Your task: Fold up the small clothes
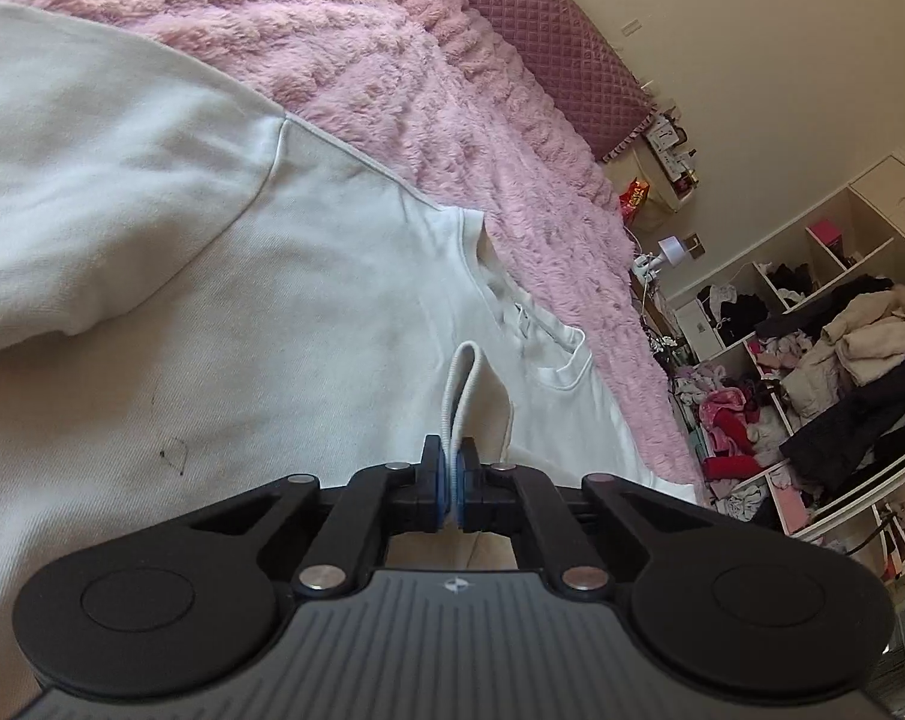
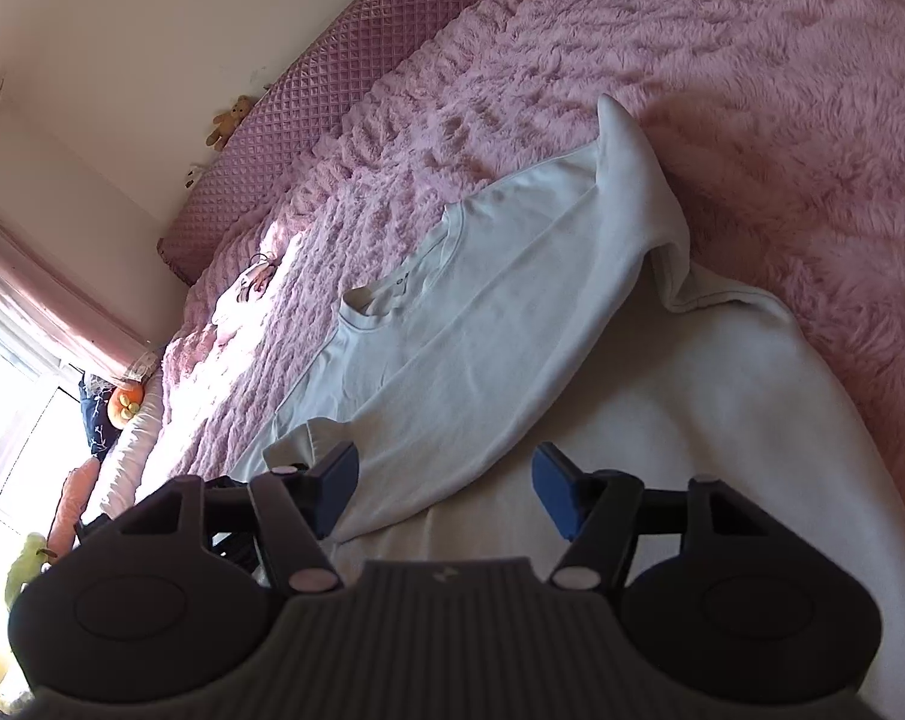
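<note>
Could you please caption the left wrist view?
Left tongs pinch a ribbed cuff over a white sweatshirt on a pink blanket.

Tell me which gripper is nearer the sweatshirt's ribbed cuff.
Left. The left gripper is shut on the ribbed cuff, pinching it between its pads. The right gripper hangs open above the white sweatshirt, gripping nothing.

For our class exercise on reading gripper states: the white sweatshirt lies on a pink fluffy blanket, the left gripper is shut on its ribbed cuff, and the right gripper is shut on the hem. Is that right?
Not quite. The right gripper is open, its fingers spread apart above the white sweatshirt and holding nothing, as the right wrist view shows. The rest stands: the left gripper is shut on the ribbed cuff, and the sweatshirt lies on the pink fluffy blanket.
</note>
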